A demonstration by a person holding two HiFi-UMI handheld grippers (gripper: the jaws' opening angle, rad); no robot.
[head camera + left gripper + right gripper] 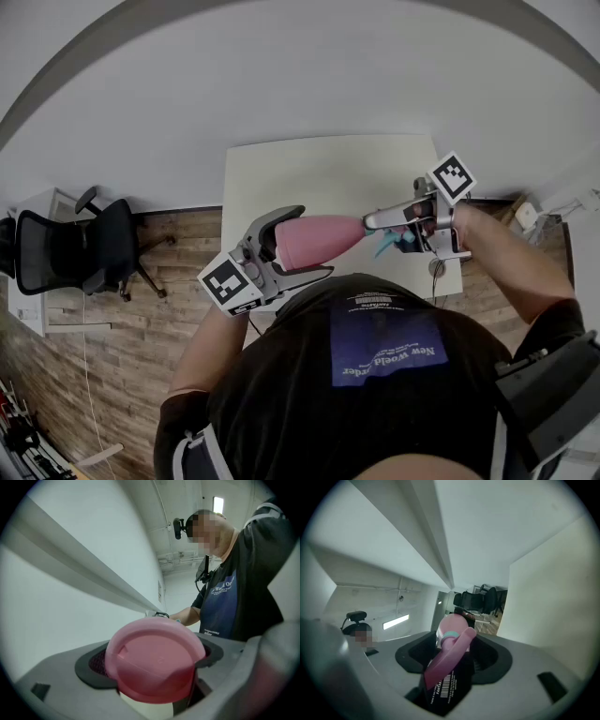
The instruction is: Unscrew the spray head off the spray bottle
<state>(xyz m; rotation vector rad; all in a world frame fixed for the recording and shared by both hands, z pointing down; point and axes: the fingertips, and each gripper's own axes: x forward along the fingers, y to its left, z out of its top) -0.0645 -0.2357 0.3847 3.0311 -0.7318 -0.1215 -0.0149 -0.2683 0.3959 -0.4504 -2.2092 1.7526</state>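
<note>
Clamping the pink spray bottle (330,236) sideways above the table's (319,173) near edge, the left gripper (312,242) is bracing it while the right gripper (377,232) is straddling the spray head (449,656), jaws wide, apparently for twisting.

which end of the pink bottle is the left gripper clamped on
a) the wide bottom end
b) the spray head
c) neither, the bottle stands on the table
a: the left gripper has its jaws closed on the wide bottom end of the bottle, and the round base faces that gripper's camera.
</note>
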